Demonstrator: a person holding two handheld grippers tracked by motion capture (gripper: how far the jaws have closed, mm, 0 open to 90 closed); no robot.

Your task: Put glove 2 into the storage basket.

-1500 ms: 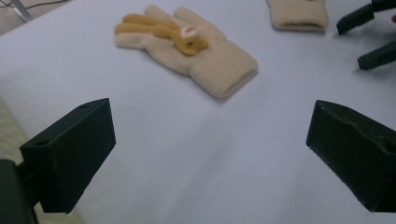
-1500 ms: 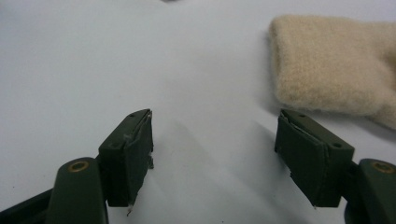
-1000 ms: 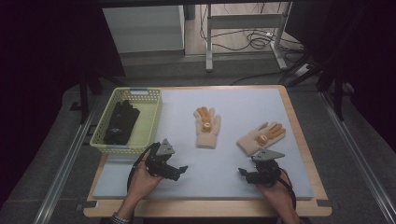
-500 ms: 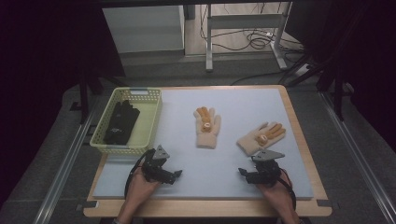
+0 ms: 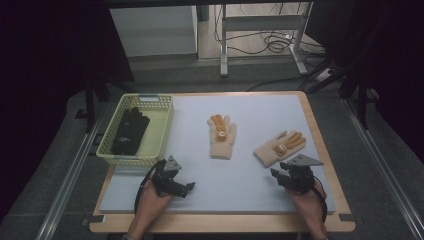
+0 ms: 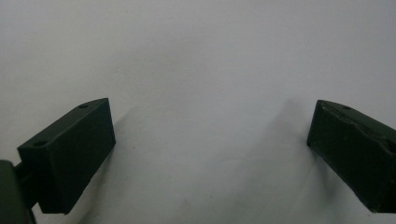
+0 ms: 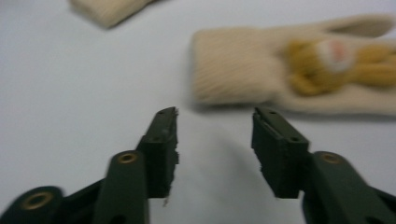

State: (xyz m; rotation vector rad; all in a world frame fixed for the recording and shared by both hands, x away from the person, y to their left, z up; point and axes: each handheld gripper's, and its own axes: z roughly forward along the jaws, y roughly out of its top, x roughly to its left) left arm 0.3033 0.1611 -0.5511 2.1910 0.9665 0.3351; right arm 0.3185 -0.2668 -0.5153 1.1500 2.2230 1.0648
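Just beyond the right gripper [image 7: 215, 128] fingers [image 7: 161, 135] lies a glove [image 7: 289, 70].

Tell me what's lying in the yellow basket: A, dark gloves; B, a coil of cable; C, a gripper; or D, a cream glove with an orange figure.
A: the basket at the table's left holds dark gloves, while both cream gloves lie out on the mat.

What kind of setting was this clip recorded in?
Probably a lab or workshop recording station, not a home: a padded work table on a metal frame with dark curtains around it, loose cables on the bare floor behind, and gloves laid out beside a sorting basket.
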